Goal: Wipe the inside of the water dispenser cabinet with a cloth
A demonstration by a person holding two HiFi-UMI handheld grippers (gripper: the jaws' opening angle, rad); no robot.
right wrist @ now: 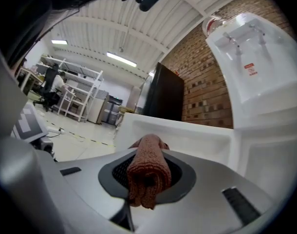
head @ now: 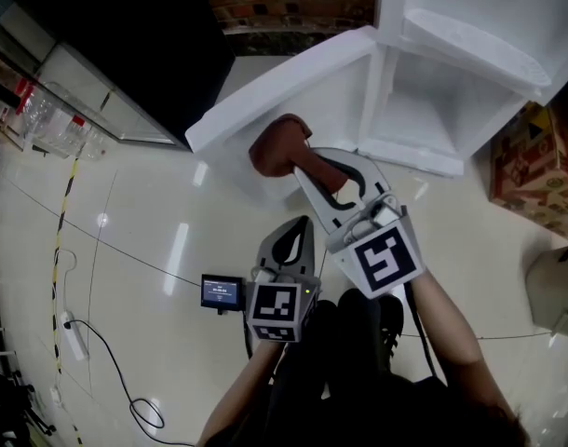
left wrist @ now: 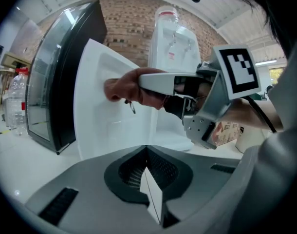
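A glossy cream floor (head: 154,250) fills most of the head view. The white water dispenser (head: 470,73) stands at the upper right of the frame, its lower cabinet open and showing bare white walls. The cabinet door (head: 284,82) is swung wide and reaches from the cabinet towards the upper middle. A dark glass-fronted cabinet (head: 98,54) takes the upper left, and a printed cardboard box (head: 531,161) sits at the right edge.

The right gripper (head: 298,161) reaches up from the lower centre, its jaws clamped on a reddish-brown cloth (head: 277,147). In the right gripper view the cloth (right wrist: 148,172) is a rolled wad pinched between the jaws, with the door's inner face (right wrist: 187,140) just beyond it. In the left gripper view the cloth (left wrist: 121,89) is up against the door's inner face (left wrist: 104,126).

The left gripper (head: 298,231) sits lower, just left of the right one, with its jaws pressed together and nothing between them.

A small lit display (head: 222,292) lies on the floor left of the left gripper, and a white power strip (head: 72,335) lies at the lower left.
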